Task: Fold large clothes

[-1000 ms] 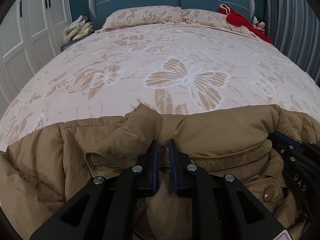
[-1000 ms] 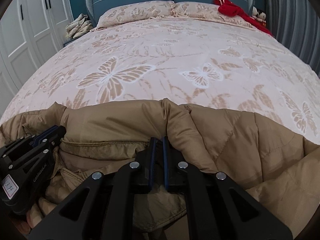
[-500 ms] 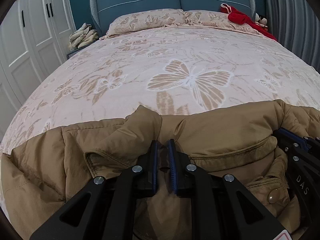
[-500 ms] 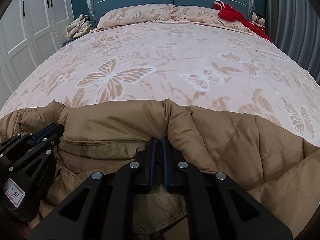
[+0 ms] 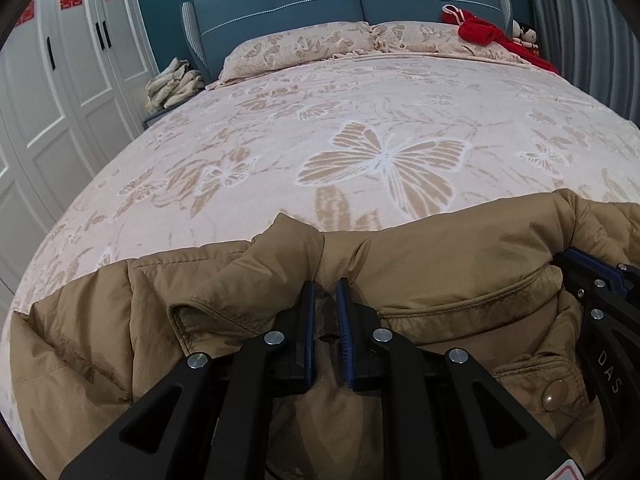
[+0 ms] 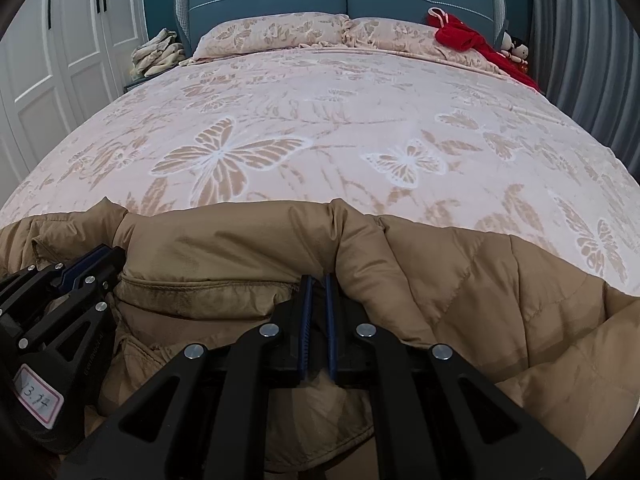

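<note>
A tan quilted jacket lies bunched at the near end of the bed and also fills the lower right wrist view. My left gripper is shut on a fold of the jacket near its collar. My right gripper is shut on another fold of the jacket. The two grippers are side by side: the right one shows at the right edge of the left wrist view, the left one at the left edge of the right wrist view. A snap button shows on the jacket's front.
The bed has a pink butterfly-print cover, two pillows and a blue headboard. A red garment lies at the far right. White wardrobe doors stand to the left, with folded cloths on a nightstand.
Both grippers have lifted and tilted up slightly with the jacket still held; more of the headboard and wardrobe shows. The grips are unchanged.
</note>
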Motion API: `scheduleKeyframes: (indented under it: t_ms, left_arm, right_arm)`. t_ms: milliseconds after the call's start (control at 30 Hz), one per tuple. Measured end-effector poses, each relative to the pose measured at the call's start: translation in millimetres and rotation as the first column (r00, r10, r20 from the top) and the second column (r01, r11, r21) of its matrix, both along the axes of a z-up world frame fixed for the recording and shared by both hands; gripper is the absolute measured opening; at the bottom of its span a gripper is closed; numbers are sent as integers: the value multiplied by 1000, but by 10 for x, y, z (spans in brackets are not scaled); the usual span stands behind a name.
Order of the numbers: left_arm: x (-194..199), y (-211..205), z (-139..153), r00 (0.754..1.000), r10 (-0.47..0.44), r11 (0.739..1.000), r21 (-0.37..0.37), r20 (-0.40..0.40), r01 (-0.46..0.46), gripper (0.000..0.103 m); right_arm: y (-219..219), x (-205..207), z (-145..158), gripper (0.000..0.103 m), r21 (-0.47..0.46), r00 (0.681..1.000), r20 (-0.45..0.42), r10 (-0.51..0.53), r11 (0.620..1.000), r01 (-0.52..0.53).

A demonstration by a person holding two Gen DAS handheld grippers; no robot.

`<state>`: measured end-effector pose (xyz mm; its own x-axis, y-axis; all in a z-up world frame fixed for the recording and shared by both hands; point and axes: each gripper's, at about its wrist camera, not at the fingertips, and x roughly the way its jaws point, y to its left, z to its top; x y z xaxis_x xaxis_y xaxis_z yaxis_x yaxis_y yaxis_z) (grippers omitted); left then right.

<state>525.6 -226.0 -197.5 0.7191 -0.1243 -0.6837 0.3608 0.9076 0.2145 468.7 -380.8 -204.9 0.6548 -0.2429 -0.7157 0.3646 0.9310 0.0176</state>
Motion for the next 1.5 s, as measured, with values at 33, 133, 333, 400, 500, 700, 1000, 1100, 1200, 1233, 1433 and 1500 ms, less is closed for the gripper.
scheduleKeyframes:
  t_ms: [33, 133, 333, 400, 500, 700, 1000, 1100, 1200, 1233, 1433, 1500]
  left_arm:
    - [-4, -7, 0, 1000, 1, 1000, 8, 4, -1, 15]
    - [24, 3, 35, 1000, -1, 1000, 3, -16, 2, 15]
    - [-390, 231, 441, 997, 14, 1000, -14, -79, -15, 58]
    - [-816, 561, 699, 997, 21, 994, -102, -72, -28, 81]
    - [-1479, 1159, 928, 995, -7, 984, -177, -102, -11, 86]
    - [-2515, 2518, 854, 948, 82, 953, -256, -306, -165, 87]
    - [-3383, 3680, 451, 816, 144, 794, -428, -559, -433, 87]
    - [-3444, 3597, 363, 802, 97, 785, -451, -589, -426, 87]
    - [-3499, 3456, 309, 807, 94, 791, -448, -582, -416, 86]
    - [-3523, 3426, 311, 813, 100, 798, -442, -573, -410, 84]
    - [-3607, 3327, 390, 824, 84, 845, -398, -560, -357, 37]
    - [-3636, 3312, 457, 830, 74, 859, -387, -553, -334, 12]
  right_arm:
    - [4, 5, 0, 4, -5, 1000, 0, -1, 1000, 1]
    - [-17, 13, 18, 4, 4, 1000, 0, -1, 1000, 1]
    - [61, -341, 418, 24, 45, 1000, -24, -12, 999, 13]
    - [185, -879, 728, 52, 119, 999, 43, 32, 992, -37]
    - [297, -1784, 995, 70, 141, 993, 91, 77, 986, -89]
    - [224, -3892, 1006, 80, 164, 998, 23, -60, 985, 55]
    - [247, -5261, 595, 80, 351, 966, -68, -249, 900, 257]
    - [300, -5254, 499, 80, 418, 962, -61, -267, 868, 268]
    - [405, -5146, 406, 80, 445, 959, -79, -272, 852, 278]
    - [430, -5119, 369, 80, 460, 962, -80, -262, 846, 269]
    - [545, -5011, 328, 60, 468, 971, -72, -227, 852, 234]
    - [560, -4981, 349, 31, 454, 974, -78, -210, 863, 223]
